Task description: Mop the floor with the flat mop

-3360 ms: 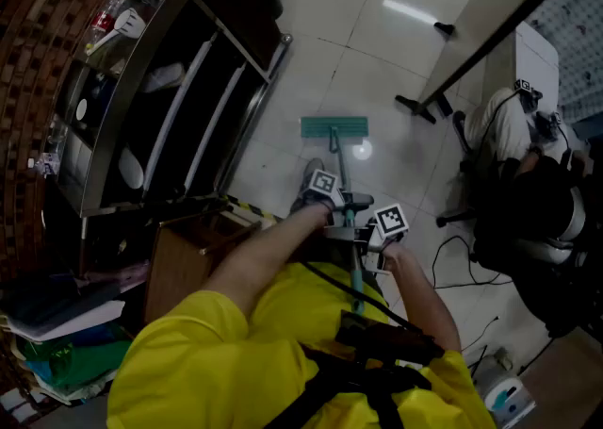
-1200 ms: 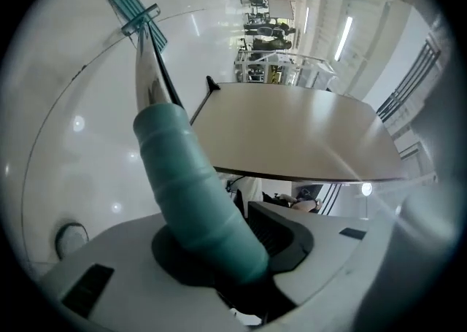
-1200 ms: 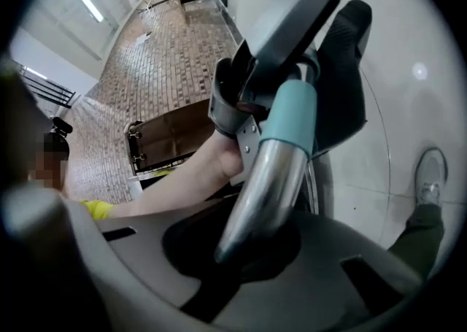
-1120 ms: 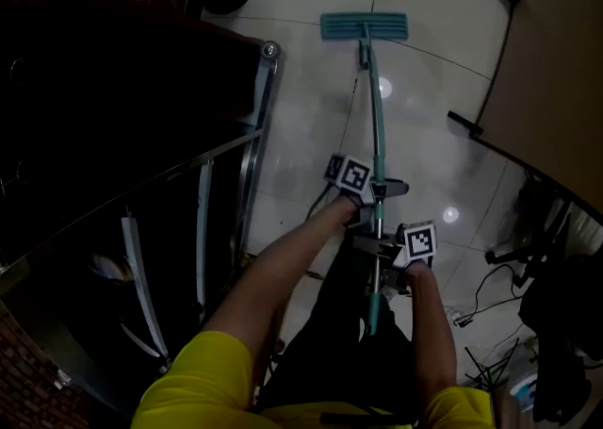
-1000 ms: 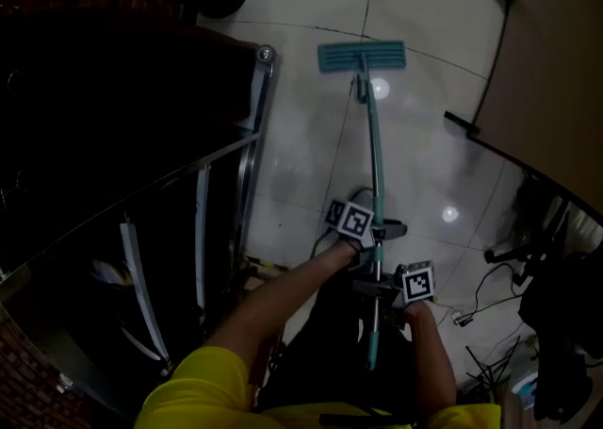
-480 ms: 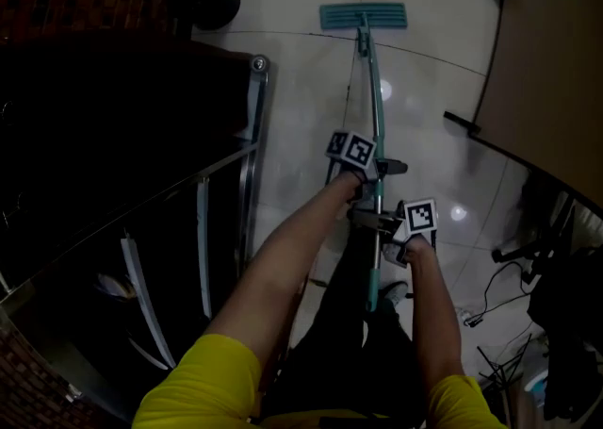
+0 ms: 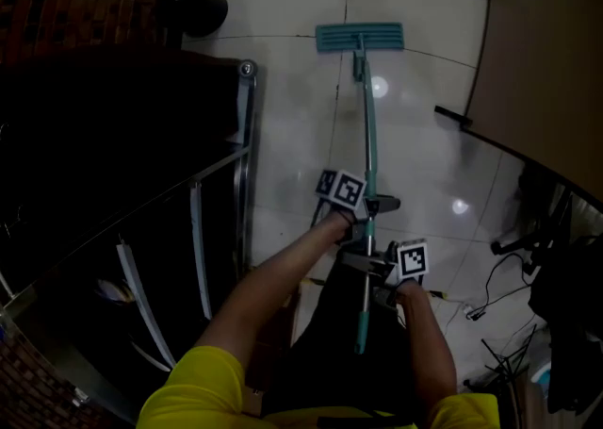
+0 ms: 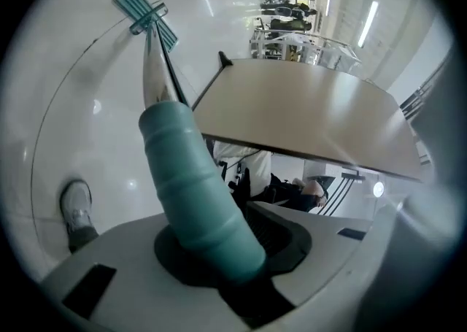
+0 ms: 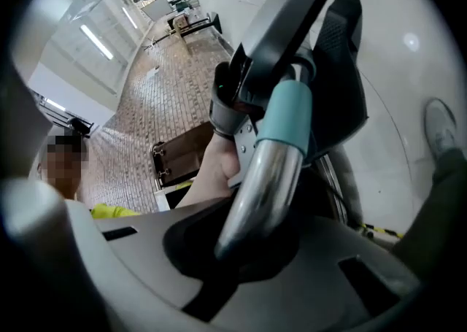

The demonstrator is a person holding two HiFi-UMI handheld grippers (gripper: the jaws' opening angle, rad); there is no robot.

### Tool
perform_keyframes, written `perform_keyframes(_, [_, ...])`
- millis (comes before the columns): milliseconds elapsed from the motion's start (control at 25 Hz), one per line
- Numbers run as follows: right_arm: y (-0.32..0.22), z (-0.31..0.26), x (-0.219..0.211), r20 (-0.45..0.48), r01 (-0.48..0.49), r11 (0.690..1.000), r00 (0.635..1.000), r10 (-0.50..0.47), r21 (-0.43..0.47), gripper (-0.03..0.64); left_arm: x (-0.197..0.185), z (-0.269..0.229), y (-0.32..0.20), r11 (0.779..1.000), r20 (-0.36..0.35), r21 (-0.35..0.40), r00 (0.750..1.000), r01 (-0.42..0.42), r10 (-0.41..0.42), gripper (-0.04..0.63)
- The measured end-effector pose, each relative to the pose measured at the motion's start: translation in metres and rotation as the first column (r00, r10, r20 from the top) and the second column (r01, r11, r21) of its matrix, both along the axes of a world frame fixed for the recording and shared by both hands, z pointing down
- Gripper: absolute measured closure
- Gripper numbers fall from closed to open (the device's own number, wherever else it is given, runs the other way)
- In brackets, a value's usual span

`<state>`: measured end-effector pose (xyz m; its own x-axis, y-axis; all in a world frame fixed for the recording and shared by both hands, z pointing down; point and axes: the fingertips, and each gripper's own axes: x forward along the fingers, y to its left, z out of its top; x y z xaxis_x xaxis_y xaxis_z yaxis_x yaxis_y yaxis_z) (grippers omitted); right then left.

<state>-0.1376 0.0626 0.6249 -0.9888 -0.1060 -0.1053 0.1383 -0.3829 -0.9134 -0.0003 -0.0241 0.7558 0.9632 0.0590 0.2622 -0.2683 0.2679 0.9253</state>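
Note:
The flat mop stands on the pale tiled floor, its teal head (image 7: 359, 37) far ahead of me and its pole (image 7: 368, 135) running back to my hands. My left gripper (image 7: 374, 204) is shut on the pole, higher up than the right. In the left gripper view the ribbed teal grip (image 8: 193, 184) fills the left gripper (image 8: 219, 272), and the mop head (image 8: 142, 8) shows at the top. My right gripper (image 7: 364, 262) is closing its jaws, with the metal pole (image 9: 255, 192) seated in the right gripper (image 9: 226, 250).
A dark metal rack (image 7: 247, 116) runs along the left of the mop's path. A black round object (image 7: 193, 3) sits at the top left. A brown table (image 7: 528, 50) with black legs (image 7: 457, 119) stands at the right, and cables (image 7: 490, 309) lie nearby. My shoe (image 8: 76, 210) is on the tiles.
After a push away, both grippers have drawn the pole back toward me in the last half second. The mop head has slid nearer over the tiles.

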Motion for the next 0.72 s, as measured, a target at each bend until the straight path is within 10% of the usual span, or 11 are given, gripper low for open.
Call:
perform_keyframes(280, [0.142,-0.062,0.046,-0.061,0.044,0.993,0.997,-0.051,-0.109,0.591,0.044,-0.059,0.161,0.988,-0.017,-0.154,0.999,0.028,-0.031,0.477])
perform_keyframes(720, [-0.001,0.066,0.054,-0.173,0.14,0.98,0.978,-0.115,0.141,0.594,0.051,0.036,-0.007,0.999,-0.008,0.02,0.999,-0.036,0.036,0.472])
